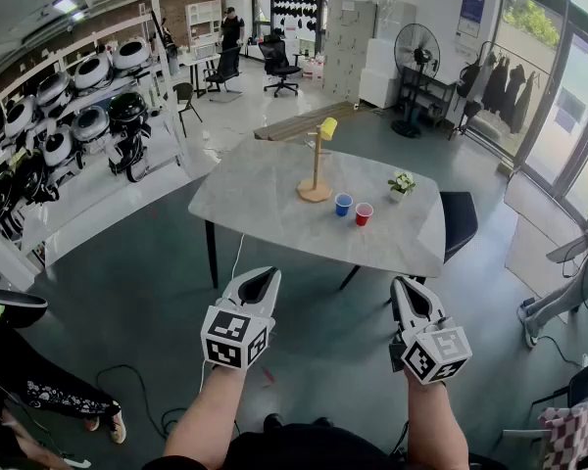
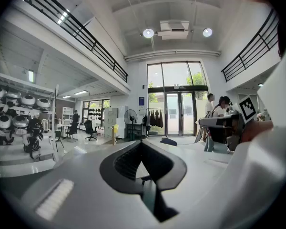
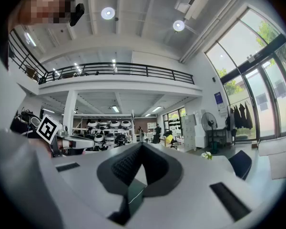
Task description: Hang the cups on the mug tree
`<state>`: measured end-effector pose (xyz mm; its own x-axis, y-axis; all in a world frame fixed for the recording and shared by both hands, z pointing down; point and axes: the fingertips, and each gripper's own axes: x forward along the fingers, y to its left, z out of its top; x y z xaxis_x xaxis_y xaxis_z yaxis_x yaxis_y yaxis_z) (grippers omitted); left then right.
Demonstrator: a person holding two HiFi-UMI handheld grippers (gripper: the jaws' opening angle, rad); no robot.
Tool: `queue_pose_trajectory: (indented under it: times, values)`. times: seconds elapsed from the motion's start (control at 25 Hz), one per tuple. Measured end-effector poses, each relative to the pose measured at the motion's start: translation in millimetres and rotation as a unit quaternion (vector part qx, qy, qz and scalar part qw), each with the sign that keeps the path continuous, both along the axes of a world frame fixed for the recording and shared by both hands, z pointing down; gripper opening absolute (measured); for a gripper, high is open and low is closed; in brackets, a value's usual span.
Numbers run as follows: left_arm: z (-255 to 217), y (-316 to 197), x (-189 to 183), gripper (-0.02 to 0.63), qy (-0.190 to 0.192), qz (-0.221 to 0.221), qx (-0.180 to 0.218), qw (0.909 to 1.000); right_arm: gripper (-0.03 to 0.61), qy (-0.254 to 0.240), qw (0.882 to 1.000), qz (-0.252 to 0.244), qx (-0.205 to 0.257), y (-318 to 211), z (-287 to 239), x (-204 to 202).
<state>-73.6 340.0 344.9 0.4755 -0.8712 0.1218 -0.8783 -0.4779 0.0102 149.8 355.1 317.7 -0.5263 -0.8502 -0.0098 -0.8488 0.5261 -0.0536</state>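
Observation:
A wooden mug tree [image 1: 316, 169] stands on the grey marble table [image 1: 274, 199], with a yellow cup [image 1: 327, 128] hanging at its top. A blue cup [image 1: 343, 205] and a red cup [image 1: 364, 213] sit side by side on the table, to the right of the tree's base. My left gripper [image 1: 260, 284] and right gripper [image 1: 409, 297] are held over the floor well short of the table, both shut and empty. In the left gripper view the yellow cup [image 2: 116, 128] shows small and far off; in the right gripper view the yellow cup [image 3: 168, 138] is also distant.
A small potted plant [image 1: 402, 184] stands on the table's right side. A dark chair [image 1: 459, 221] sits at the table's right. Shelves of helmets [image 1: 69, 116] line the left wall. A cable [image 1: 137, 380] runs over the floor, and a seated person's legs [image 1: 554, 302] are at the right.

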Motion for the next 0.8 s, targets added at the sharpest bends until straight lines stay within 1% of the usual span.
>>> queue_pose_trajectory:
  times: [0.36, 0.56, 0.8]
  values:
    - [6, -4, -2, 0.011, -0.006, -0.001, -0.008, 0.9999, 0.009, 0.007, 1.0, -0.006, -0.004, -5, 2, -8]
    - [11, -8, -7, 0.011, -0.01, -0.009, -0.011, 0.9998, 0.009, 0.017, 1.0, -0.009, 0.002, -7, 4, -9]
    - [15, -3, -6, 0.011, -0.005, -0.003, -0.016, 0.9999, 0.012, -0.011, 1.0, -0.024, -0.001, -4, 6, -7]
